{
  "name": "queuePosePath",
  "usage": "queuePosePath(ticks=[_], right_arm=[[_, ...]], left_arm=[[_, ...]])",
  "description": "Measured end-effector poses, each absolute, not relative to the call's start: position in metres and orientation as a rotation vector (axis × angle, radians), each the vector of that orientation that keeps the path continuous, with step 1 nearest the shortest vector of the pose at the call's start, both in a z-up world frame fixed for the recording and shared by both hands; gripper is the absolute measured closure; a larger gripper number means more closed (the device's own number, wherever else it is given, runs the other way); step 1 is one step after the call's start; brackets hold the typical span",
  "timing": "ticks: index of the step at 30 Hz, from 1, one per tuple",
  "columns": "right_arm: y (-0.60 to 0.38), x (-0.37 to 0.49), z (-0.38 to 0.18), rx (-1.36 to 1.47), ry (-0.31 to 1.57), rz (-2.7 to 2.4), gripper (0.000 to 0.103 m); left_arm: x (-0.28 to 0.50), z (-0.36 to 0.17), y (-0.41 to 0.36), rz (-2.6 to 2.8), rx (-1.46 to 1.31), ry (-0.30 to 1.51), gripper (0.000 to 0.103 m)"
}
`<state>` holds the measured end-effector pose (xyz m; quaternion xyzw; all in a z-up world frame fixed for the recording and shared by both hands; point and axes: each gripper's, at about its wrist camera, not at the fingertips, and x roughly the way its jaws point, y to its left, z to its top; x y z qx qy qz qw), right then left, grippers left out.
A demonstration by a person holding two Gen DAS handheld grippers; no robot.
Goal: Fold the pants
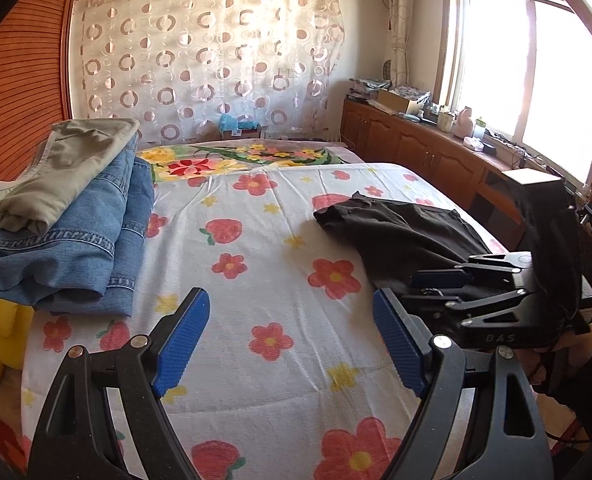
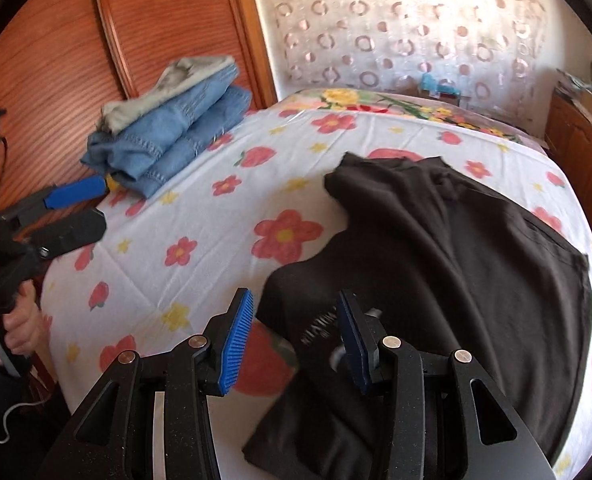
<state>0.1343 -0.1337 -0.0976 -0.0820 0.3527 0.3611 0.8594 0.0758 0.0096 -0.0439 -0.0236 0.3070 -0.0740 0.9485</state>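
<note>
Two grippers showed in the left wrist view. The left gripper (image 1: pixel 292 340) hung over the flowered bedspread (image 1: pixel 256 240) with its blue-padded fingers (image 1: pixel 184 336) spread wide and nothing between them. To its right the right gripper (image 1: pixel 436 284) reached in sideways over the near end of the black pants (image 1: pixel 400 232), which lay rumpled on the right half of the bed; how far its jaws stood apart could not be told from that angle. On the left edge of the bed sat a folded stack: blue jeans (image 1: pixel 68 248) underneath and a grey-green garment (image 1: pixel 56 172) on top. A wooden cabinet (image 1: pixel 416 140) ran along the wall under the bright window (image 1: pixel 536 80), and a curtain with ring patterns (image 1: pixel 208 52) hung behind the bed.

From the right wrist view, the right gripper (image 2: pixel 296 336) stood with its fingers (image 2: pixel 238 344) parted, holding nothing, poised just above the near edge of the black pants (image 2: pixel 456 248), where some pale lettering showed on the cloth. The pants spread from the gripper toward the right side of the bedspread (image 2: pixel 200 216). The left gripper (image 2: pixel 76 208) appeared at the far left, held in a hand (image 2: pixel 16 320), fingers apart and clear of the pants. The blue jeans (image 2: pixel 168 140) with the grey-green garment (image 2: pixel 168 80) on them rested near the wooden wardrobe (image 2: pixel 156 20).
</note>
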Motion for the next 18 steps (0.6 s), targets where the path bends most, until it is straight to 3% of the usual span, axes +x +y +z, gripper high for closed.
queuePosePath(ticks=[13, 14, 16, 18], right_arm=[[-0.09, 0.144, -0.11, -0.323, 0.737, 0.738, 0.059], [-0.09, 0.143, -0.11, -0.341, 0.733, 0.734, 0.064], [-0.088, 0.142, -0.11, -0.376, 0.718, 0.716, 0.086], [-0.089, 0.144, -0.109, -0.363, 0.728, 0.751, 0.095]], left_arm=[[0.077, -0.051, 0.012, -0.147, -0.058, 0.637, 0.019], [0.077, -0.051, 0.012, -0.148, -0.058, 0.637, 0.019], [0.077, -0.053, 0.011, -0.151, -0.061, 0.639, 0.019], [0.078, -0.053, 0.01, -0.155, -0.058, 0.644, 0.019]])
